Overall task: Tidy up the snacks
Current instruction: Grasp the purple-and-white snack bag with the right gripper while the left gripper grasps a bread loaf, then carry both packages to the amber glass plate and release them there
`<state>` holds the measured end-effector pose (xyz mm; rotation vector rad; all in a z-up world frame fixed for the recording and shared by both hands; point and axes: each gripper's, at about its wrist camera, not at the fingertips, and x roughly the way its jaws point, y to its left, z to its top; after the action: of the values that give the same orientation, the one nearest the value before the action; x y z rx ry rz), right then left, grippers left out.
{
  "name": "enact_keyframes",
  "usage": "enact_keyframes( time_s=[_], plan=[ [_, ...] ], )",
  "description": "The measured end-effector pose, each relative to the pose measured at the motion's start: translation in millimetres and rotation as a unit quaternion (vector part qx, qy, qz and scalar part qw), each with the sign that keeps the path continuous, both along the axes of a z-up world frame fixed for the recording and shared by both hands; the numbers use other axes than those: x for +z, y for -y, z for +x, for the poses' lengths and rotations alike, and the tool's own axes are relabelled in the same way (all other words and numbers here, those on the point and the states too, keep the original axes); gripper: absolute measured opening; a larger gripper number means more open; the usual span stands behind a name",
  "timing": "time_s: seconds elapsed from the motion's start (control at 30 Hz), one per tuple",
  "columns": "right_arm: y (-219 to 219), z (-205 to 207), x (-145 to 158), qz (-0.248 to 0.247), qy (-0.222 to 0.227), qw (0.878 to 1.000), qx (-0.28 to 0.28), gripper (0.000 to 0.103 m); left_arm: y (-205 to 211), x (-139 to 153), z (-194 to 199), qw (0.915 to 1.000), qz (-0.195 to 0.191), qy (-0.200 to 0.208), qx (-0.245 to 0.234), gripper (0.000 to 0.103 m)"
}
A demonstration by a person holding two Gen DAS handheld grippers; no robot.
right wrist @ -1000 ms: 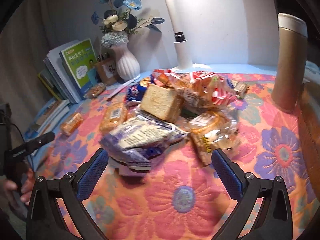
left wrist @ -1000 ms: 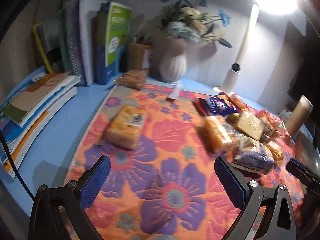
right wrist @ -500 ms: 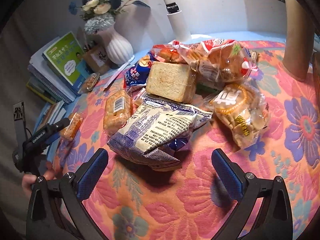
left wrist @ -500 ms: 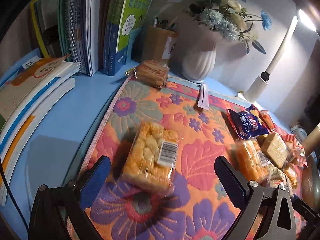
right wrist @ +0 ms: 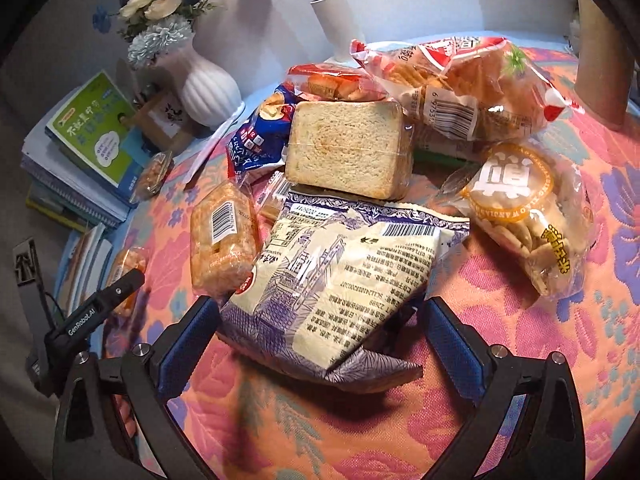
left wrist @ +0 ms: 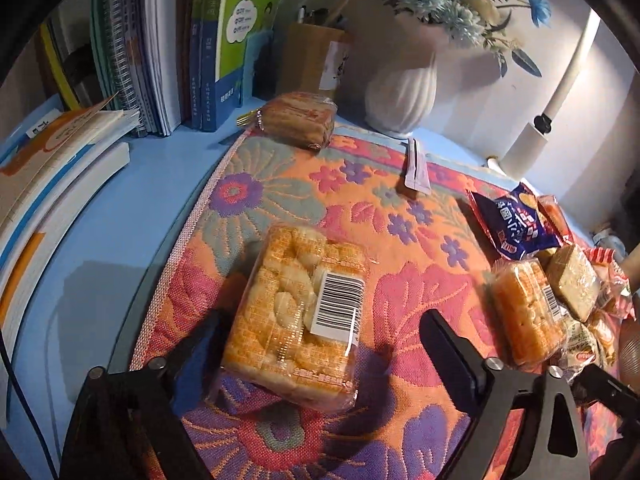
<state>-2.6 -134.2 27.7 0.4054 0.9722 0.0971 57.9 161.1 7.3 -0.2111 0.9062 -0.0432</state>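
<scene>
Snacks lie spread over the flowered cloth (left wrist: 304, 184) that covers the blue table (left wrist: 120, 208), and we see them in two groups. Nearest our left gripper (left wrist: 320, 344) is a clear pack of orange crispy squares (left wrist: 296, 312) with a barcode label on top, lying flat between the wide-spread jaws; whether the left pad touches its side we cannot tell, and the right pad stands clear of it. Our right gripper (right wrist: 316, 340) also has its jaws wide, one on each side of the lower end of a purple-and-white bag (right wrist: 336, 284) that lies printed side up on the cloth. Just behind that bag rests a wrapped block of toast (right wrist: 348, 148), with a blue chip packet (right wrist: 252, 144) to its left and a second orange pack (right wrist: 222, 236) beside it. A large red-and-white cracker bag (right wrist: 464, 84) leans over the back of the heap, and a clear bag of round biscuits (right wrist: 524, 216) lies to the right. Farther off, a small brown pastry pack (left wrist: 298, 120) sits at the cloth's far edge, near a white ribbed vase (left wrist: 400, 88) of flowers, a brown pen holder (left wrist: 312, 60) and upright books (left wrist: 224, 40).
</scene>
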Motion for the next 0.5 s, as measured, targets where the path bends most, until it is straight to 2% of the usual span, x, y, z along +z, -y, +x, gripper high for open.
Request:
enact_keyframes(
  time_s=[0.07, 0.1, 0.17, 0.2, 0.37, 0.5],
  plan=[
    [-0.9, -0.8, 0.4, -0.006, 0.002, 1.0, 0.001, 0.097, 3.9, 0.5, -0.5, 0.9999, 0.014, 0.0, -0.003, 0.079],
    [-0.6, -1.7, 0.5, -0.009, 0.003, 1.0, 0.002, 0.093, 5.6, 0.8, -0.8, 0.9998, 0.021, 0.001, -0.003, 0.067],
    [-0.5, -4.0, 2.0, -0.018, 0.01, 1.0, 0.002, 0.085, 6.2, 1.1, -1.2, 0.9997, 0.023, 0.003, -0.006, 0.051],
    [1.0, -6.7, 3.5, -0.019, 0.015, 1.0, 0.003, 0.08, 5.9, 1.6, -1.4, 0.9998, 0.021, 0.003, -0.007, 0.051],
    [8.9, -16.5, 6.7, -0.023, 0.028, 0.999, 0.011, 0.072, 6.6, 9.6, -12.6, 0.9997, 0.01, 0.018, -0.01, 0.049],
    [19.2, -32.0, 11.7, -0.011, 0.04, 0.999, 0.026, 0.061, 17.9, 19.1, -32.1, 0.9991, -0.001, 0.032, -0.027, 0.049]
  ],
)
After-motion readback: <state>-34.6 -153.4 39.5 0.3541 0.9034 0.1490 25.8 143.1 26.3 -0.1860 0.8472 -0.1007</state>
